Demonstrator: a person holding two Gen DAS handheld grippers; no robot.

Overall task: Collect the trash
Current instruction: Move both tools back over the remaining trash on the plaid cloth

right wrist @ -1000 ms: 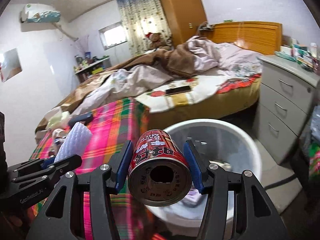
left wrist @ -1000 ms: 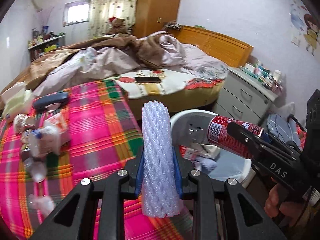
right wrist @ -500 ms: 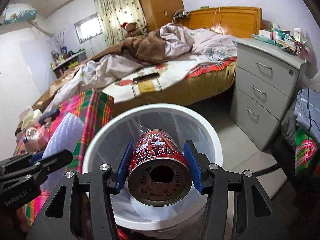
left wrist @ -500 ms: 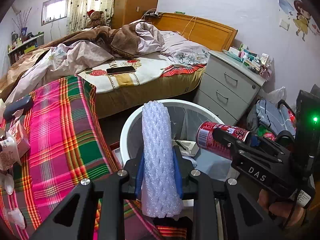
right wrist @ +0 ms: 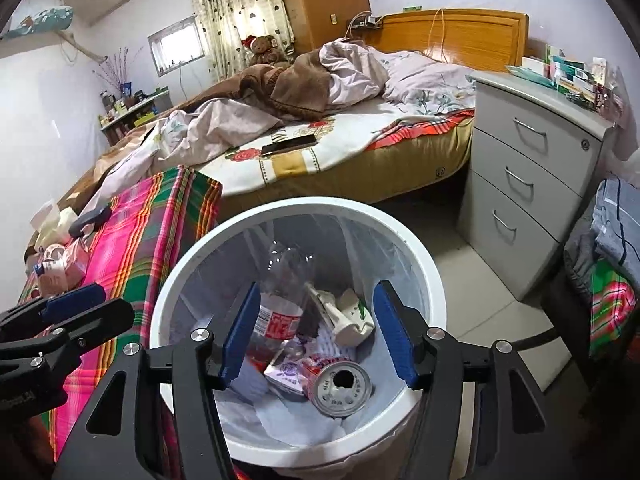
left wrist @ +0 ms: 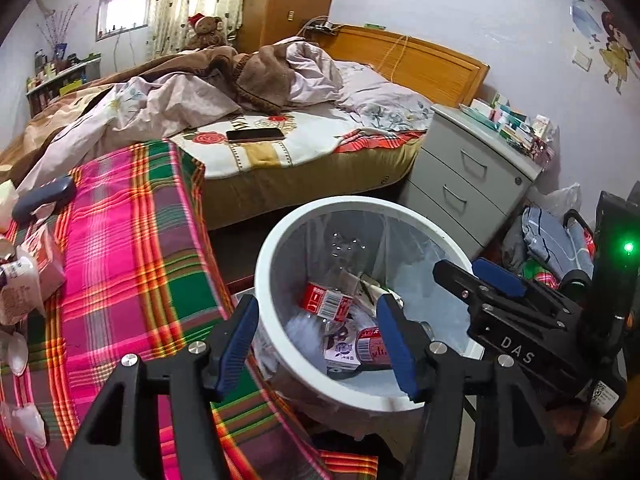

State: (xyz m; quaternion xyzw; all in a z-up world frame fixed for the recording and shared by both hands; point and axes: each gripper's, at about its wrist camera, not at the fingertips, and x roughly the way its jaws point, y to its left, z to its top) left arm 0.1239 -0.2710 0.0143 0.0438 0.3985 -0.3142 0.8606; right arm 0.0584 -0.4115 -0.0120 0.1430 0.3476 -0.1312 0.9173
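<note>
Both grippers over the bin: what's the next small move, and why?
Probably swing the left gripper back to the plaid cloth. Both grippers' jaws have just been opening, empty; the can lies in the white bin, and wrappers remain on the cloth.

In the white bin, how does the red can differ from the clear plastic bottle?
The red can is opaque metal, while the clear plastic bottle is see-through. The can is short and lies near the front of the white bin; the bottle is longer and leans toward the back wall. The can shows its opened top; the bottle shows a red label. Both lie among the trash.
</note>
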